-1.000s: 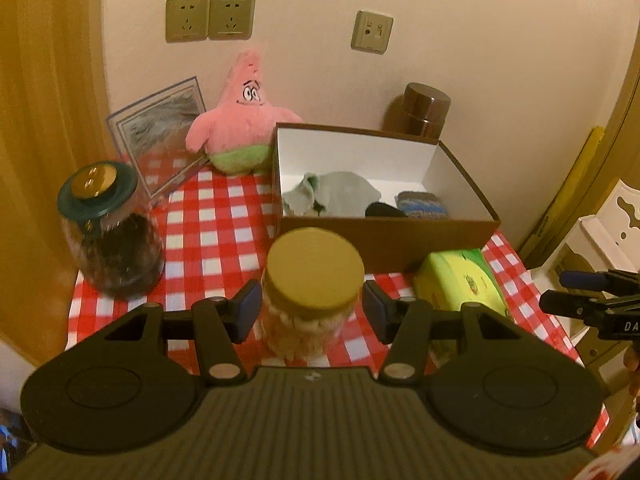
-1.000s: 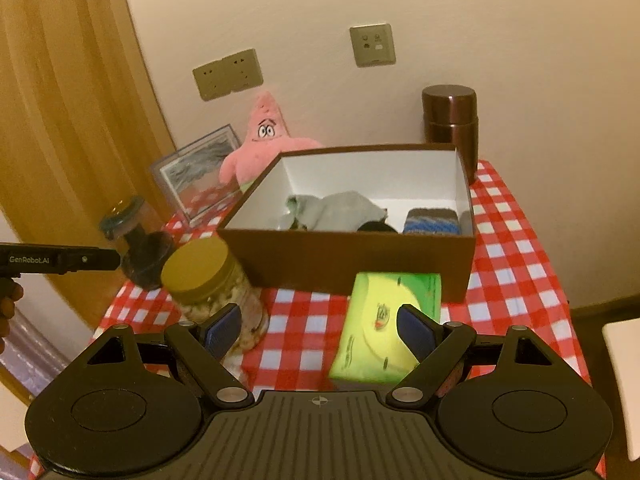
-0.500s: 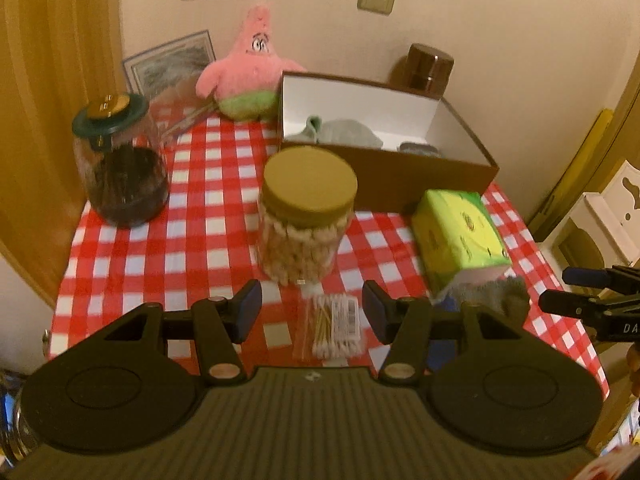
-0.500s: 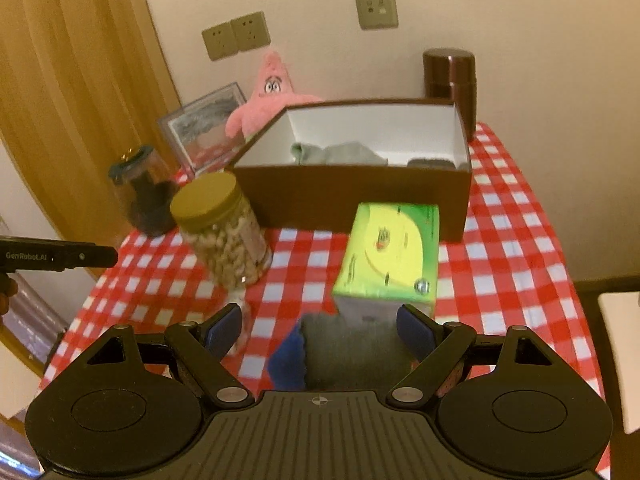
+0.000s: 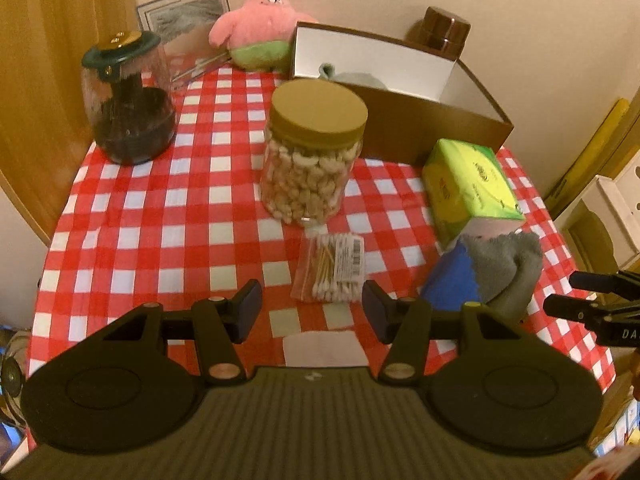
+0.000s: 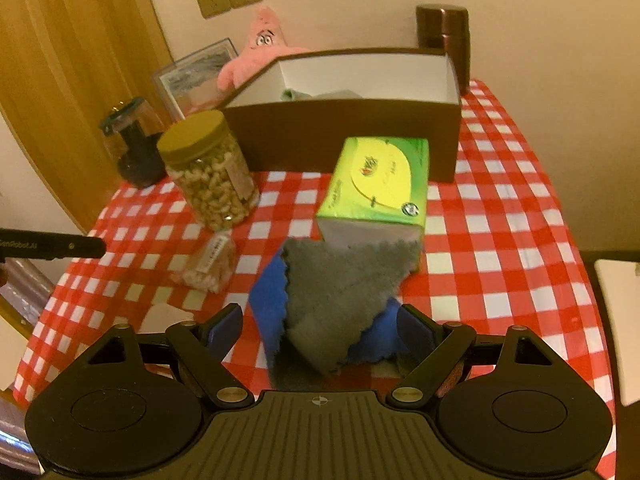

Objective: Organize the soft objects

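The right gripper [image 6: 320, 326] stands wide open with the grey and blue cloth [image 6: 332, 300] bunched between its fingers, though neither pad appears to press on it; just beyond the cloth is the green tissue pack [image 6: 378, 182], and past that the brown box [image 6: 344, 132] with a pale cloth inside. The left gripper [image 5: 312, 312] is half open and holds nothing, with a bag of cotton swabs [image 5: 332, 268] lying just ahead of its fingertips. Beyond that stands the nut jar [image 5: 314, 152], and the pink plush [image 5: 256, 28] sits far ahead by the wall.
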